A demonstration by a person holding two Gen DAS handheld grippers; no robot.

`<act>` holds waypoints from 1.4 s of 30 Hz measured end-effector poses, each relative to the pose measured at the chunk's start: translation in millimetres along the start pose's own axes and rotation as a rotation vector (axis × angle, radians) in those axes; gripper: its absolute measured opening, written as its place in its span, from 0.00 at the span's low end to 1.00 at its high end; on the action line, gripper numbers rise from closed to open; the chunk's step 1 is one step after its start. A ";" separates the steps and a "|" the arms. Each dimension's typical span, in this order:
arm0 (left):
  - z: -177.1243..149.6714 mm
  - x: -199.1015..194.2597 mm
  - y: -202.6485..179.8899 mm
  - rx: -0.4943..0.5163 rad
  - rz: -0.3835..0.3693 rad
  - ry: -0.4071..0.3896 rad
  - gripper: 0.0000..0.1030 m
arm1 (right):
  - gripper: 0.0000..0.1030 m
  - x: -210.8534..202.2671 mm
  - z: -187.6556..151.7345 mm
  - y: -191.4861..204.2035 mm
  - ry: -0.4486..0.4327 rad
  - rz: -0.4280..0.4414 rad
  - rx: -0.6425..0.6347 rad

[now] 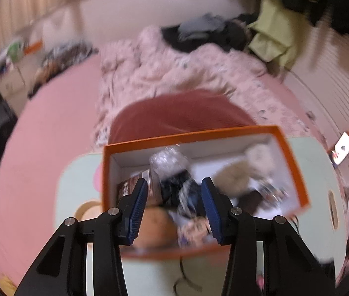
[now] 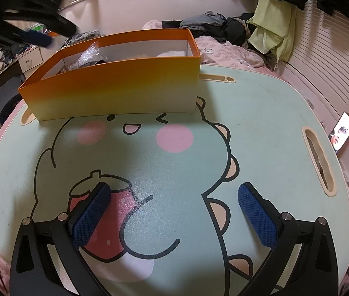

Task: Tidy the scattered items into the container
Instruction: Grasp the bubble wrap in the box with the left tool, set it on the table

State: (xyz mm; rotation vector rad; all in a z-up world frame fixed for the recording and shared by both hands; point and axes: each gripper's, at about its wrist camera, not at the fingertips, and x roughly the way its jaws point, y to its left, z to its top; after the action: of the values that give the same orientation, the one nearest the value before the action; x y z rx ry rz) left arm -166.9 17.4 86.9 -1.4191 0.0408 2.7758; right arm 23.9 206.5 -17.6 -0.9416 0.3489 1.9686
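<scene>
Orange box (image 2: pixel 115 83), no legible writing; left gripper (image 1: pixel 174 192) and right gripper (image 2: pixel 174 197) gape empty.

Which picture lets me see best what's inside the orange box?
The left wrist view: it looks down into the orange box, showing bubble wrap and fluffy toys, though blurred. The right wrist view shows mostly the box's outer side, with only the wrap peeking over the rim.
</scene>
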 end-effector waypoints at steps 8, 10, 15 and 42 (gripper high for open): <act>19.3 43.3 -4.1 -0.021 0.013 0.062 0.43 | 1.00 2.2 2.1 2.2 0.003 -0.007 0.004; 23.9 53.1 -4.9 -0.025 0.005 0.093 0.30 | 1.00 2.8 2.3 2.9 0.003 -0.008 0.004; 21.1 38.0 -6.2 -0.017 -0.020 0.049 0.28 | 1.00 4.5 3.4 3.4 0.003 -0.011 0.010; -171.9 -52.1 29.2 -0.098 -0.222 -0.121 0.47 | 0.41 -5.1 144.3 54.5 0.035 0.231 -0.244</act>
State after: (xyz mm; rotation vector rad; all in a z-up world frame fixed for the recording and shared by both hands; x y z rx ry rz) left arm 1.9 -18.1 28.9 -1.1873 -0.2437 2.7041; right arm -88.5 254.8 76.4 -1.1333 0.2493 2.2444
